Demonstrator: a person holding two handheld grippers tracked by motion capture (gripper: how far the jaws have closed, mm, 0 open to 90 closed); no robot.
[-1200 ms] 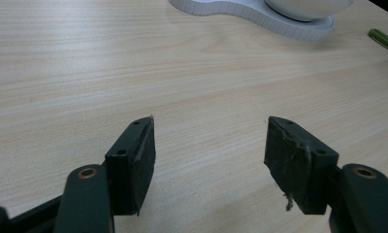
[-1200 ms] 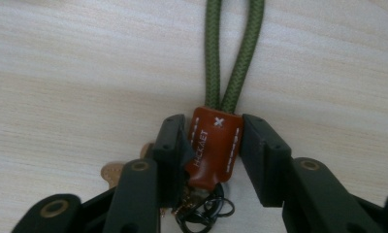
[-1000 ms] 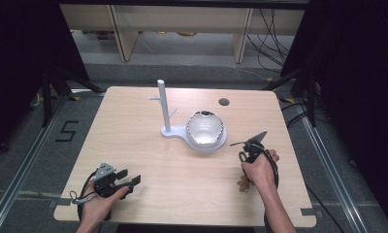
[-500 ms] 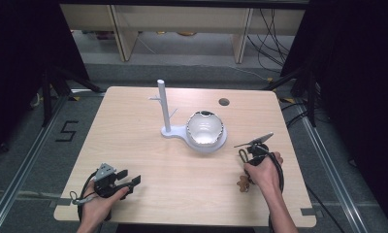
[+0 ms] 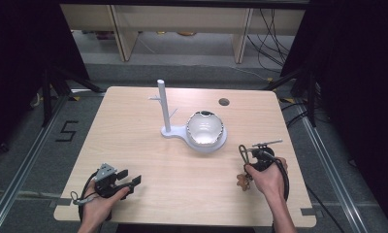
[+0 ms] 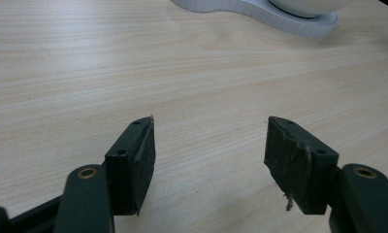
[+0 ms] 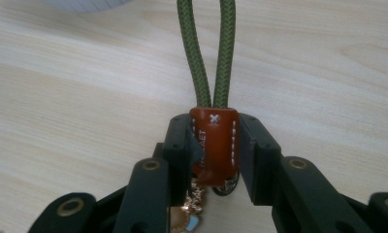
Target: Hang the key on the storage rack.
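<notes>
My right gripper [image 7: 214, 141] is shut on the orange-brown leather tab [image 7: 215, 150] of a keychain. Its green cord loop [image 7: 206, 48] runs straight out past the jaw tips, low over the wooden table [image 7: 61, 87]. A gold charm [image 7: 189, 213] hangs below the jaws. In the high view this gripper [image 5: 250, 156] is at the table's near right, with the loop [image 5: 242, 152] to its left and the charm [image 5: 240, 182] beside the hand. My left gripper [image 5: 129, 176] rests at the near left, open, with nothing between its fingers [image 6: 134, 155].
A white stand with a thin upright post [image 5: 164, 104] sits at mid-table. A rounded white and silver bowl-shaped thing [image 5: 205, 128] rests on its round base [image 6: 279, 19]. A small dark hole [image 5: 224, 102] marks the far right of the table top.
My right hand has drawn back a little toward the near edge with the keychain still held. The left gripper has stayed in place.
</notes>
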